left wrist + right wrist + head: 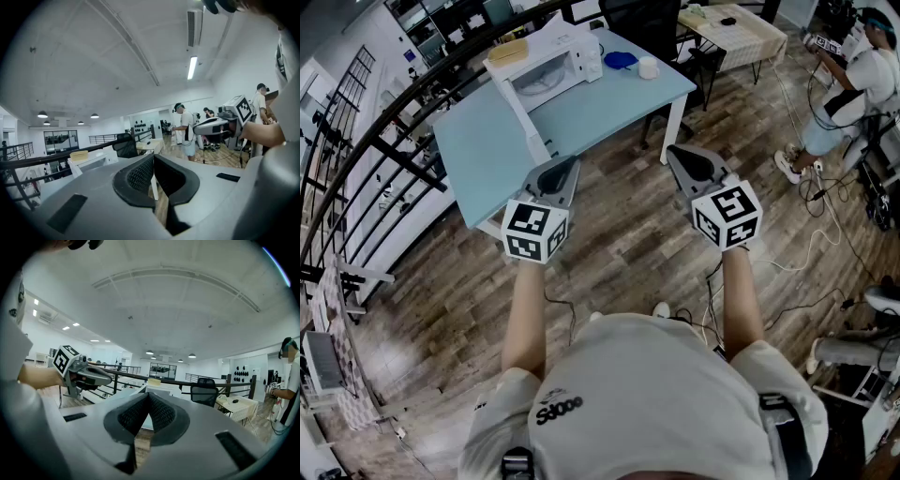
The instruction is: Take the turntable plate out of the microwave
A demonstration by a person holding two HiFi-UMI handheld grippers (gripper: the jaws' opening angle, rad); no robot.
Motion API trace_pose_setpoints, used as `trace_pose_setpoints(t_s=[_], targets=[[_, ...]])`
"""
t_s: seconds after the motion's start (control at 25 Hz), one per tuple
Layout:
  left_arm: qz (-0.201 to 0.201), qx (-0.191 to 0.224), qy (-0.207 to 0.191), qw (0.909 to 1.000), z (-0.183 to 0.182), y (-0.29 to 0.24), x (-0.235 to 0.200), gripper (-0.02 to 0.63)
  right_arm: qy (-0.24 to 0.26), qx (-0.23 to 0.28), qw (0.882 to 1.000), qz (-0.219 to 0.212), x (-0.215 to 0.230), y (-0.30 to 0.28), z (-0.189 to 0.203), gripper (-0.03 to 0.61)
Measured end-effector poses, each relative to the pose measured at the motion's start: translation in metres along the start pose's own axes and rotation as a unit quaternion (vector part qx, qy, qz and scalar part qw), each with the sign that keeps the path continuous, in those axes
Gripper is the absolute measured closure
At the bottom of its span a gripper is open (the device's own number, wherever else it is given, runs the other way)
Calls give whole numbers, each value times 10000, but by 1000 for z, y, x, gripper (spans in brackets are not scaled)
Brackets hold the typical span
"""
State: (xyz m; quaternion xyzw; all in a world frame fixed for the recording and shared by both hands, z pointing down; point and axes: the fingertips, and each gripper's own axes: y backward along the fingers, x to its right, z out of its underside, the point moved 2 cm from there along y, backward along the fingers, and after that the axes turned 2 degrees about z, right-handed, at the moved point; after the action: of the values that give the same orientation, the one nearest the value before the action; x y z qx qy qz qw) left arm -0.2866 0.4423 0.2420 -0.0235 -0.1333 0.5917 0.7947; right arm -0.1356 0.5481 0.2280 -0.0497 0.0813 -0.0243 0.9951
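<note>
1. The left claw (153,158) is clenched, its 2 jaws pressed together with nothing between them. The right claw (148,397) is the same, closed and empty.
2. Both claws hang over the wooden floor (619,244), just short of the near edge of the light blue desk (492,155), and they point roughly level toward it.
3. The white microwave (546,64) stands at the far side of this desk. A white panel (525,122) reaches from its left front corner toward the near edge. It looks like the door swung open, but I cannot be certain.
4. The turntable plate cannot be made out in any view. I judge it is inside the microwave, not yet taken out.
5. The step in hand is the approach, and nothing of the task itself is done.
6. The next move calls for coming closer, loosening 1 claw, and reaching it into the cavity to take the plate by its rim. The plate is probably glass, so a firm and level grasp will be needed.
</note>
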Motion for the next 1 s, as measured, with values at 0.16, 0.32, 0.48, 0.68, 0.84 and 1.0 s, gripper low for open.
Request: trace_pose_setpoints(t_s=[0.16,0.32,0.48,0.68,0.84,1.0], targets=[[-5,-72,7,10000,1,-15,27,595,-100,59,9999,32,20,19,12,572],[-109,-188,94,9997,6,-26,47,595,-204,159,9997,43,42,33,22,572],[-283,-234,200,9991,7,-42,67,595,-198,157,9996,-87,69,48,35,572],[-396,-350,108,9985,3,-65,92,595,-406,126,9986,-318,101,61,52,572],[-436,-445,147,9979,6,-79,96,594,-247,148,9981,-550,109,58,56,572],[-393,-506,163,9978,9,-97,92,595,-160,99,9979,-618,114,44,60,572]])
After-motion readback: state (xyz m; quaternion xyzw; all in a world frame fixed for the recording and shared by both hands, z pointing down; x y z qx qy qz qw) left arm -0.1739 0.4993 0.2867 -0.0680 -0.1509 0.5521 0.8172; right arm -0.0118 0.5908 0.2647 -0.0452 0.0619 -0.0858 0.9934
